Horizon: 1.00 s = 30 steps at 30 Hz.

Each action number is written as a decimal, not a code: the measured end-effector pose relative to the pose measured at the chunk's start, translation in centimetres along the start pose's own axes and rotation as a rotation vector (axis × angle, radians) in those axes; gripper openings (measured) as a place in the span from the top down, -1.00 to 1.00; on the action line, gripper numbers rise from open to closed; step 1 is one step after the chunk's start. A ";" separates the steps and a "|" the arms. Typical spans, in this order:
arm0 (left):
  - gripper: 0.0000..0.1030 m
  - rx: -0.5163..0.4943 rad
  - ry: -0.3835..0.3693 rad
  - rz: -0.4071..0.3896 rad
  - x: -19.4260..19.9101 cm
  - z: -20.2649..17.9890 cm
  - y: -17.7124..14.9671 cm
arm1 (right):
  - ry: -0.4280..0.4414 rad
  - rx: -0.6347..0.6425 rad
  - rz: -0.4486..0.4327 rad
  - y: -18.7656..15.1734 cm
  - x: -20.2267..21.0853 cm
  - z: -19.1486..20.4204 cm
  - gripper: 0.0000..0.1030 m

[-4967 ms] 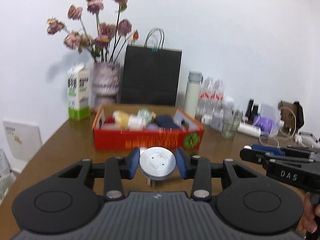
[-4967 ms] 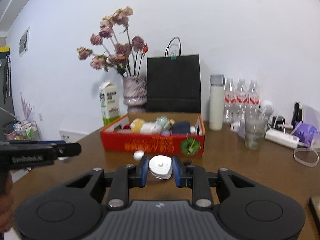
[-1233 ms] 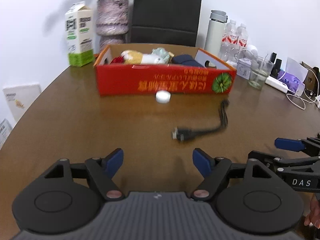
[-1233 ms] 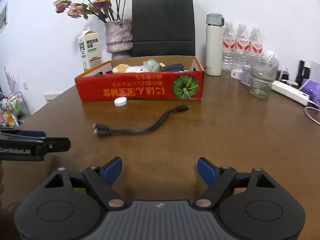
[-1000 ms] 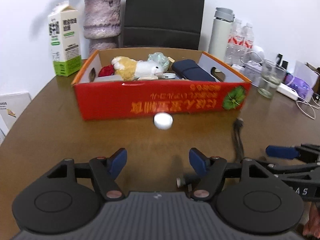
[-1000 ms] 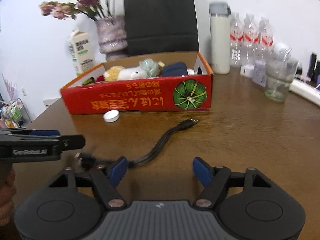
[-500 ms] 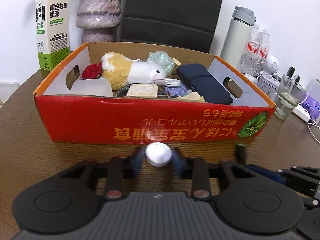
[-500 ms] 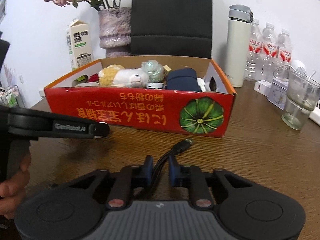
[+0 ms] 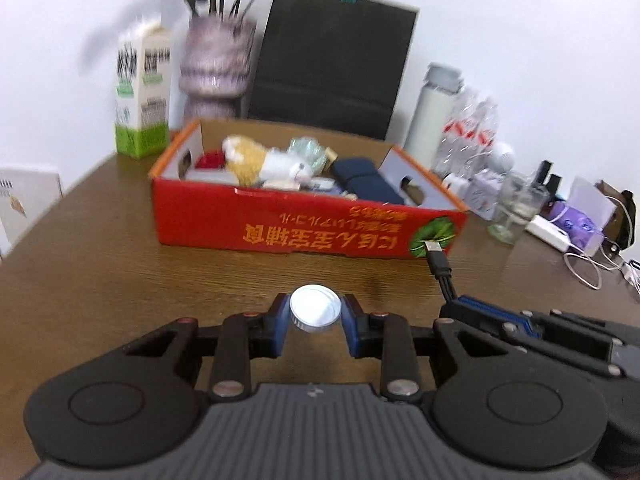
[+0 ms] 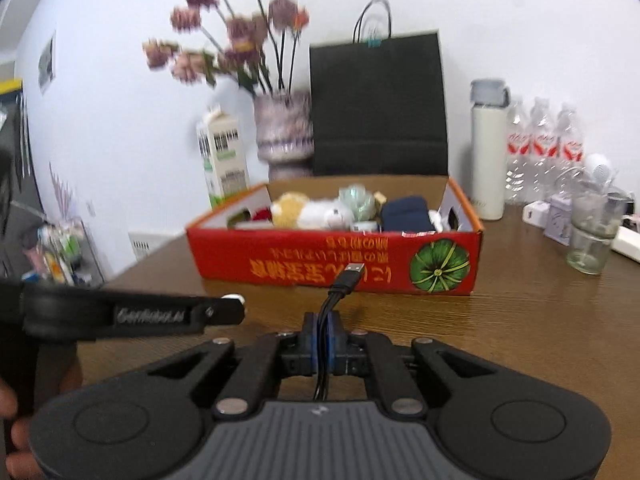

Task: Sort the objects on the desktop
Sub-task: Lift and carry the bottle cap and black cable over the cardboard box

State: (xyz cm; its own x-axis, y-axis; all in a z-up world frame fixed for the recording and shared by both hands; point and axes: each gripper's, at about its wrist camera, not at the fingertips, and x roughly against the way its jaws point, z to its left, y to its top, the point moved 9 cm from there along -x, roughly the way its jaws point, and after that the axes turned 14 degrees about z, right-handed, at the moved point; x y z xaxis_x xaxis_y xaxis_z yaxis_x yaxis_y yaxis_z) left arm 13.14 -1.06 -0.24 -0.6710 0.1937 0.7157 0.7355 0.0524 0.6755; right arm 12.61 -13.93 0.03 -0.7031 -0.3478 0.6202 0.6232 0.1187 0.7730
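My left gripper (image 9: 315, 314) is shut on a small white round cap (image 9: 315, 313) and holds it above the brown table, in front of the red cardboard box (image 9: 304, 228). My right gripper (image 10: 325, 334) is shut on a black USB cable (image 10: 338, 292), whose plug (image 10: 354, 270) sticks up toward the box (image 10: 336, 266). The cable also shows in the left wrist view (image 9: 440, 268), just right of my left gripper. The box holds a plush toy (image 10: 312, 210), a dark blue pouch (image 10: 406, 210) and several small items.
Behind the box stand a milk carton (image 9: 142, 100), a vase of dried flowers (image 9: 216, 68) and a black paper bag (image 9: 332, 60). To the right are a white flask (image 10: 488, 148), water bottles (image 10: 544, 148), a glass (image 10: 592, 236) and chargers with cables (image 9: 580, 232).
Both grippers have lifted and drawn back from the box, the left with the cap and the right with the cable. One second ago both were open.
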 end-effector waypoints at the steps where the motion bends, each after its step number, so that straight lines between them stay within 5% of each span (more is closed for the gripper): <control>1: 0.44 -0.007 0.004 -0.019 1.2 -0.2 -0.4 | 0.005 -0.003 -0.019 -0.1 1.2 0.3 0.92; 12: 0.44 -0.035 -0.047 -0.136 12.2 -2.2 -6.0 | -0.023 0.017 -0.211 -0.6 13.6 2.2 0.96; 19: 0.44 -0.037 -0.039 -0.230 17.4 -2.5 -6.7 | -0.045 0.047 -0.302 -0.9 18.9 2.8 0.96; 30: 0.44 -0.079 -0.051 -0.270 18.1 -3.2 -5.3 | -0.072 0.049 -0.338 0.6 19.7 2.2 0.96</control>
State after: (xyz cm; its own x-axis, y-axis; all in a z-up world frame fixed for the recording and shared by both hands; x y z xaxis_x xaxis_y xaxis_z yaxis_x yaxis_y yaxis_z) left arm -3.18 -0.95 9.67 -0.8348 0.2319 0.4994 0.5197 0.0322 0.8538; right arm -1.58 -18.70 12.97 -0.8905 -0.3089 0.3342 0.3348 0.0528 0.9408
